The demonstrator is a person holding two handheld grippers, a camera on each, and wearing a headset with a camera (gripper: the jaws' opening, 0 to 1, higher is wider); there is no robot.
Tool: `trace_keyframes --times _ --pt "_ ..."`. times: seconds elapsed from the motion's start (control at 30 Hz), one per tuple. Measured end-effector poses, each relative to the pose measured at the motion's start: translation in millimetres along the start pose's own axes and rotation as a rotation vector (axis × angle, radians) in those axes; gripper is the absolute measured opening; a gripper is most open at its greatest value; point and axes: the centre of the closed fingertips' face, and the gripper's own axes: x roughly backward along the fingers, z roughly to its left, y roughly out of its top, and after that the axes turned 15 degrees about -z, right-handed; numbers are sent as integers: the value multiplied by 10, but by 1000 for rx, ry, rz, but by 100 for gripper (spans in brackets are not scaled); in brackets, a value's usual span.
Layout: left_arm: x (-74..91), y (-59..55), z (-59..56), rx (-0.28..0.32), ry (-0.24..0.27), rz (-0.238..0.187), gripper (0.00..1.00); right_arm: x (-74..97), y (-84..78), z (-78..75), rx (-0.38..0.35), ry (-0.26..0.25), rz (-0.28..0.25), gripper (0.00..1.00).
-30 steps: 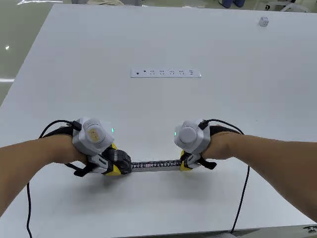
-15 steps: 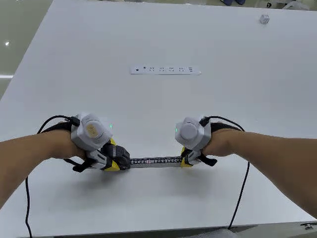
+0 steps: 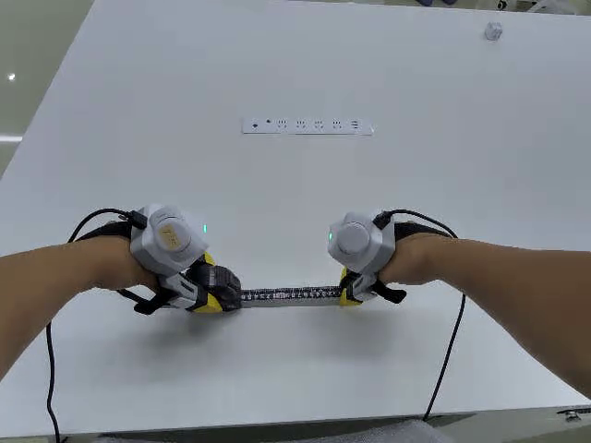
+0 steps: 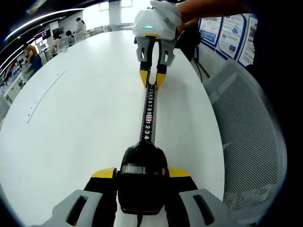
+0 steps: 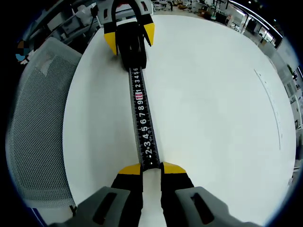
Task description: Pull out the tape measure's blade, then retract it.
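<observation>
The head view looks down from above and behind the hands onto the worktop [image 3: 295, 65], with the left claw [image 3: 220, 297] and right claw [image 3: 347, 295] low in frame. Each claw view rides low and close, facing the other claw along the blade [image 4: 148, 111], which all three views share.

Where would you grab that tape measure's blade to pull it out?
At the free end of the blade, coming in lengthwise, opposite the case. It is a thin flat strip stretched low over the table; the right gripper pinches its tip, facing the case.
</observation>
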Motion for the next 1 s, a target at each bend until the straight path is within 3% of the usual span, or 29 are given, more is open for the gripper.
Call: trace_keyframes --times 1.0 --pt "12 6 -2 -2 6 -2 36 90 -129 -15 1 -10 12 12"
